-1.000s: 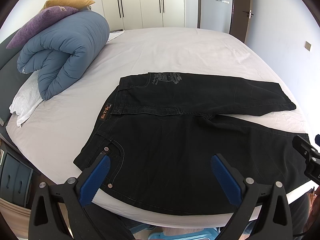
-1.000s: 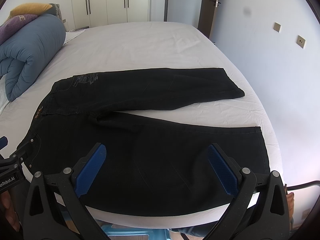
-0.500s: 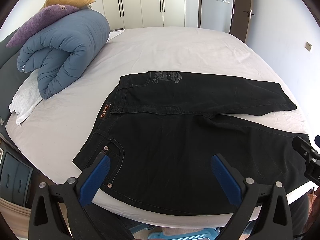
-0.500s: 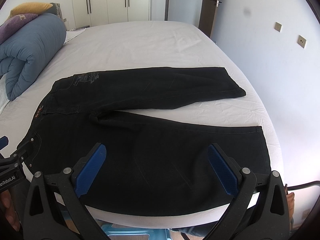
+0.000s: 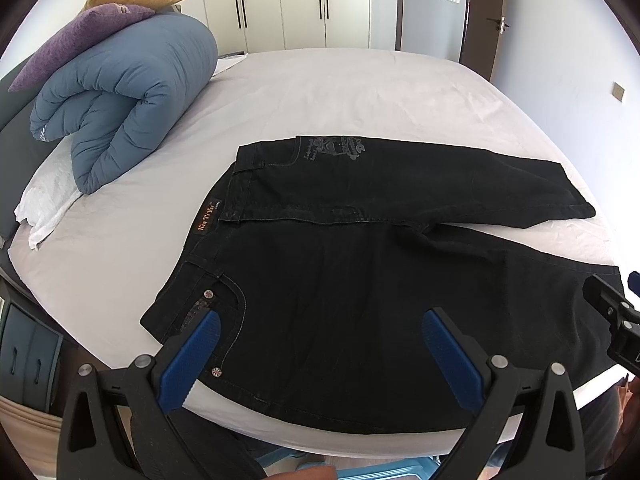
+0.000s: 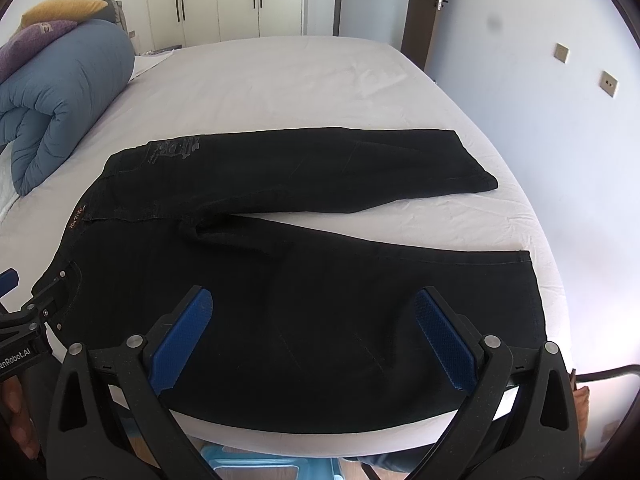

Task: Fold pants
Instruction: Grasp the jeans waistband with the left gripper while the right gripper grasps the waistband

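Note:
Black pants (image 5: 360,264) lie flat on the white bed (image 5: 320,92), waistband at the left, both legs running right and spread apart in a V. They also show in the right wrist view (image 6: 312,288). My left gripper (image 5: 320,324) is open and empty, hovering above the near hip and pocket. My right gripper (image 6: 314,300) is open and empty, above the near leg close to the bed's front edge. Each gripper's body shows at the edge of the other's view.
A rolled blue duvet (image 5: 120,96) with purple and yellow pillows on top lies at the left of the bed. White wardrobes (image 5: 304,0) and a door stand behind. A wall runs along the bed's right side (image 6: 560,140).
Both grippers have drifted very slightly; the pants have not moved.

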A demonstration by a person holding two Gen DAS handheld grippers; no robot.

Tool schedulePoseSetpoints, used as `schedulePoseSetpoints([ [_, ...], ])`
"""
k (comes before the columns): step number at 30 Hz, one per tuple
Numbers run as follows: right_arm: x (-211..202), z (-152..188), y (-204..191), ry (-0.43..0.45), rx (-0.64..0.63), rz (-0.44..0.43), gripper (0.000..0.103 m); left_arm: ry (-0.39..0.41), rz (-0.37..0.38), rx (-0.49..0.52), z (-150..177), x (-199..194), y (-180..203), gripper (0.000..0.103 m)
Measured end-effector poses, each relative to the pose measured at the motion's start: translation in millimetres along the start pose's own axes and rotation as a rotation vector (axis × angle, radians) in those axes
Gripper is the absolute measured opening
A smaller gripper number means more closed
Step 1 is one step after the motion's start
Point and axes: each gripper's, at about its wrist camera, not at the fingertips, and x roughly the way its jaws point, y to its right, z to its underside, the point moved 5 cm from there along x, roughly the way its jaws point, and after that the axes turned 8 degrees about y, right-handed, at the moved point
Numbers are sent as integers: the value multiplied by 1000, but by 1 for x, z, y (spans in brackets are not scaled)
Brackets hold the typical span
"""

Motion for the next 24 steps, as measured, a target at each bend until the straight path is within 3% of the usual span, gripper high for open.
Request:
schedulePoseSetpoints([
  [8, 23, -16, -6, -7, -40, -36, 103, 15, 11, 11, -24, 21, -14, 103],
  [13, 46, -55, -14, 31, -77, -83, 103, 116, -33, 90, -63, 32, -24, 103],
  [16, 66, -86, -20, 53, -98, -119, 103, 125, 7, 98, -84, 50, -30, 103],
  [18, 82, -108, -26, 69, -113, -157, 103, 52, 38, 75, -94, 71, -38, 103],
  [20, 99, -130, -35, 78, -135, -215, 103, 39, 75, 28, -108, 90, -50, 103],
  [24, 138, -175, -58, 103, -240, -370, 103, 91, 9, 187, -148, 135, -59, 103],
])
